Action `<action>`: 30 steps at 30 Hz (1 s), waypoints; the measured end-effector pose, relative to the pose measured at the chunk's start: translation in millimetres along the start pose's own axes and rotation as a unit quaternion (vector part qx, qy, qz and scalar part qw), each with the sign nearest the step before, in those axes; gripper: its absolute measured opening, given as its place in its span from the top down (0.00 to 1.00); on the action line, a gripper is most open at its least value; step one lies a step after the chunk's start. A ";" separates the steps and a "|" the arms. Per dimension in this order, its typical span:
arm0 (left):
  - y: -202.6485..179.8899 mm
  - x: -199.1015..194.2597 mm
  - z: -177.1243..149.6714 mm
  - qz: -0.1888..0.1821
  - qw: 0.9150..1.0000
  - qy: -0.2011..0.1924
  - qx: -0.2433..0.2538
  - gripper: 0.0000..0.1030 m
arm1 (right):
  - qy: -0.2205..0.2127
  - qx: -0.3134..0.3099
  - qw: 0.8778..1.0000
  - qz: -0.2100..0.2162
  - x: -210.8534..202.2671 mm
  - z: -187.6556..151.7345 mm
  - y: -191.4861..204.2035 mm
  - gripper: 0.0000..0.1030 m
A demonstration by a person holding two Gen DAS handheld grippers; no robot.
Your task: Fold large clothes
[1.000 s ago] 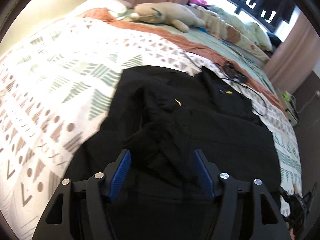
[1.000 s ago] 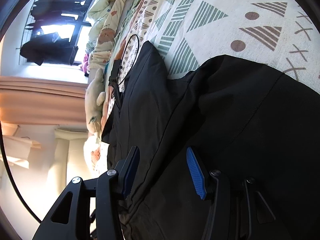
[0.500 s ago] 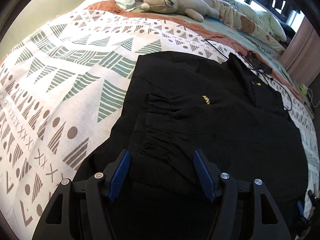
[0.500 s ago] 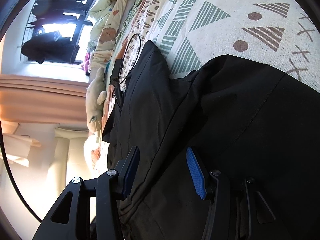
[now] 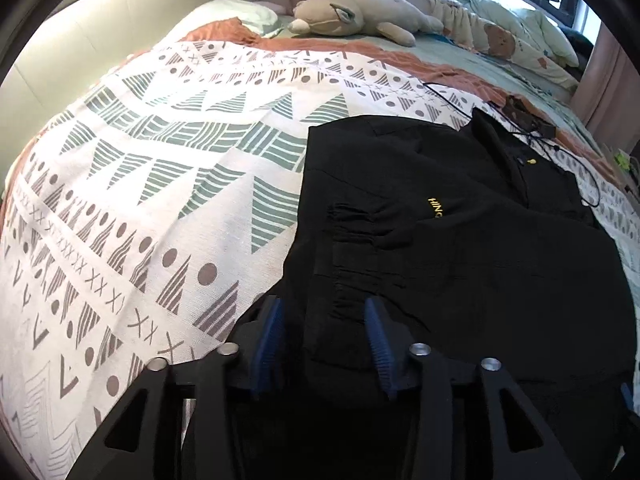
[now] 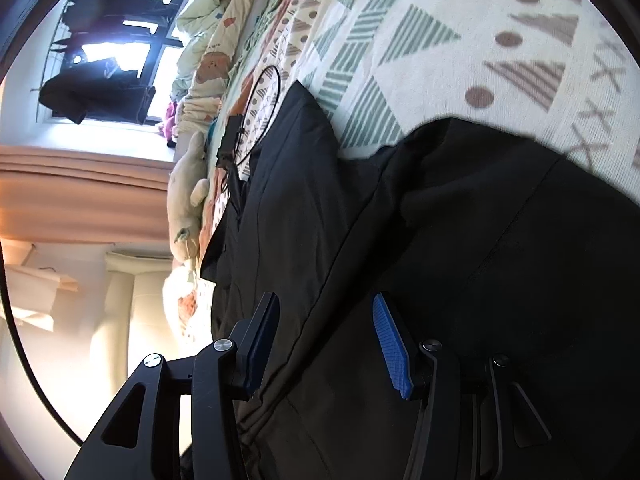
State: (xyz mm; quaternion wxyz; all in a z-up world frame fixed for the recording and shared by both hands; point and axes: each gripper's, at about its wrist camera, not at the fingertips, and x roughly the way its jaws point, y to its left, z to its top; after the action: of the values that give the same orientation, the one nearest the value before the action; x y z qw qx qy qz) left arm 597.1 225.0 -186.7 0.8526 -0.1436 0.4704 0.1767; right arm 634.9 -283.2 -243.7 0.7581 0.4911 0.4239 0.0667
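A large black jacket [image 5: 480, 260] lies flat on a patterned blanket [image 5: 160, 200] on a bed. It has yellow lettering [image 5: 434, 208] on the chest. One sleeve is folded across the front, its gathered cuff [image 5: 356, 224] lying on the body. My left gripper [image 5: 323, 320] is open just above the jacket's left edge, with nothing pinched between its blue pads. In the rolled right wrist view, the right gripper [image 6: 324, 320] also stands open over the jacket [image 6: 440, 260], with fabric below it but not clamped.
A plush animal [image 5: 352, 20] and bedding lie near the head of the bed. A black cable with a small device [image 5: 528, 118] rests beside the jacket's collar. The cream headboard [image 5: 120, 28] is at the far left, and a window with curtains at the back.
The bunched sleeve seen between the left fingers a second ago now lies flat across the jacket. The left gripper has drawn back and to the left. The right gripper barely moved.
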 end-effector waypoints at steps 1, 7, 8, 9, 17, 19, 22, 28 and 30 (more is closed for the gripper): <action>2.6 -4.9 -1.7 -0.010 1.000 -0.001 -0.005 0.37 | -0.002 -0.004 1.000 0.000 -1.8 -0.1 0.4 0.50; 18.0 -48.0 -19.5 -0.042 0.999 -0.018 -0.028 0.37 | -0.006 -0.029 1.000 0.000 -27.1 -9.7 2.2 0.42; 21.1 -57.2 -24.2 -0.048 0.998 -0.021 -0.033 0.37 | -0.011 -0.032 0.999 -0.004 -34.5 -11.5 1.2 0.41; 23.8 -66.6 -29.4 -0.052 0.998 -0.024 -0.036 0.37 | -0.015 -0.035 0.999 -0.004 -42.0 -12.0 0.8 0.41; 40.1 -137.4 -70.5 -0.113 0.991 -0.043 -0.051 0.20 | -0.041 -0.054 0.997 0.033 -116.6 -45.2 -7.0 0.05; 46.6 -158.4 -82.5 -0.125 0.989 -0.061 -0.049 0.16 | -0.044 -0.064 0.996 0.042 -135.3 -58.4 -7.8 0.05; 56.2 -188.4 -101.3 -0.139 0.987 -0.072 -0.049 0.14 | -0.062 -0.087 0.993 0.048 -166.4 -82.2 -9.0 0.03; 75.9 -249.5 -142.1 -0.169 0.978 -0.109 -0.058 0.06 | -0.068 -0.100 0.992 0.038 -208.5 -125.0 -27.5 0.00; 82.8 -267.3 -155.8 -0.173 0.976 -0.119 -0.066 0.05 | -0.061 -0.096 0.993 0.038 -219.8 -132.5 -33.0 0.00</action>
State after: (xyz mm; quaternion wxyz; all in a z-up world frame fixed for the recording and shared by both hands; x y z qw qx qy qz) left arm 311.6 190.7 -45.6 0.9086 -0.2566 0.3213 0.0733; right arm 391.7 -322.6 -164.2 0.8230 0.4350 0.3495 0.1062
